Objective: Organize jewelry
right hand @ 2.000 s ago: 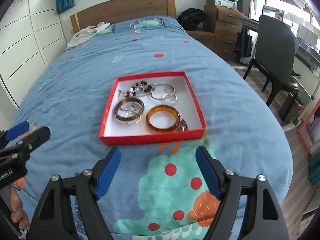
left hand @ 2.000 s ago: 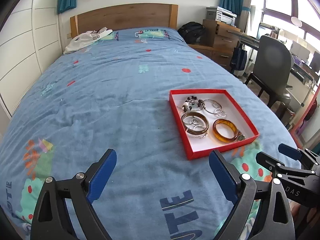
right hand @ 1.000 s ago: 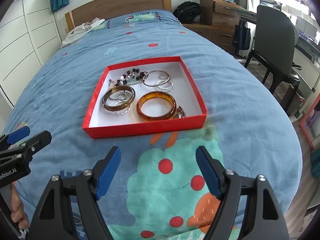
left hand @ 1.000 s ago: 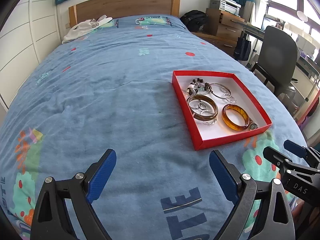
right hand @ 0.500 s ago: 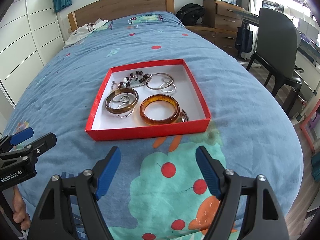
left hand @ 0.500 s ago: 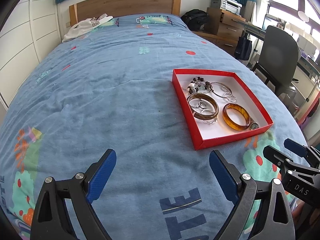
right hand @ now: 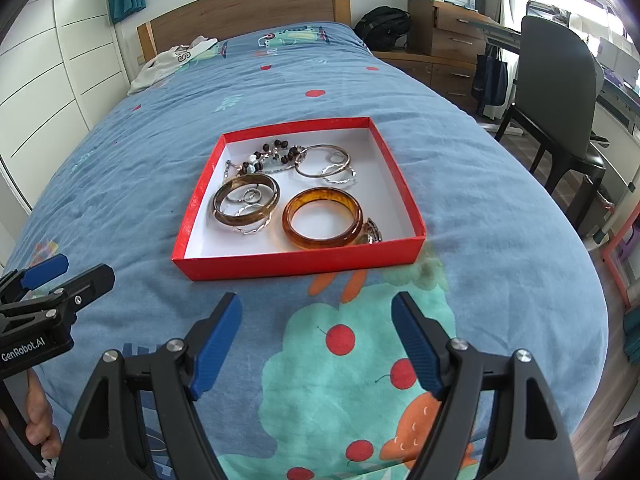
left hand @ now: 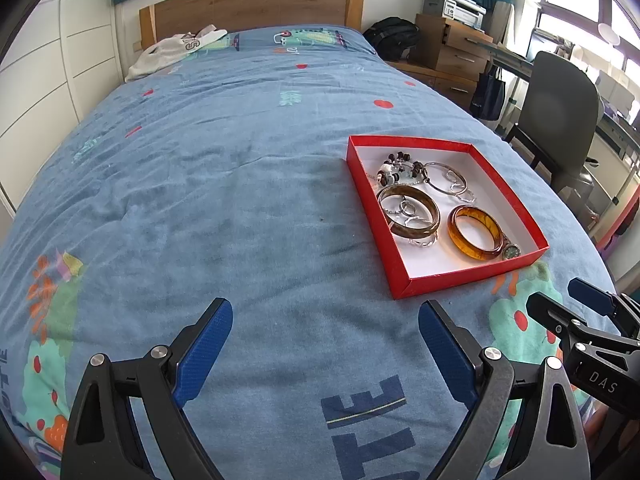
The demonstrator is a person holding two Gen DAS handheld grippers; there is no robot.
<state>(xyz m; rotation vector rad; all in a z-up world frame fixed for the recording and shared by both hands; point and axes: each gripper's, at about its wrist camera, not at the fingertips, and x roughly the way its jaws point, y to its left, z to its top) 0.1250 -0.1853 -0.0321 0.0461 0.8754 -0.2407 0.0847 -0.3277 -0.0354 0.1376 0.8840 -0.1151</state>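
A shallow red box [right hand: 304, 261] with a white floor lies on the blue bedspread; it also shows in the left wrist view [left hand: 440, 280]. It holds an amber bangle [right hand: 322, 218], a brown bangle [right hand: 245, 199] over small silver rings, a thin silver hoop [right hand: 322, 166], a dark bead strand [right hand: 276, 152] and a small watch [right hand: 372, 233]. My right gripper [right hand: 316, 344] is open and empty, just in front of the box. My left gripper [left hand: 324, 350] is open and empty, to the box's near left.
The bedspread [left hand: 200, 200] covers a wide bed with a wooden headboard [left hand: 252, 4] and white clothing [left hand: 176, 52] near it. A dark chair [right hand: 556, 92], wooden drawers [right hand: 448, 28] and a black backpack [right hand: 380, 24] stand beyond the bed's right edge.
Both grippers stay open and empty. The right wrist view shifted a little: the box first came closer, then sits slightly farther and more centred now. The jewelry has not moved.
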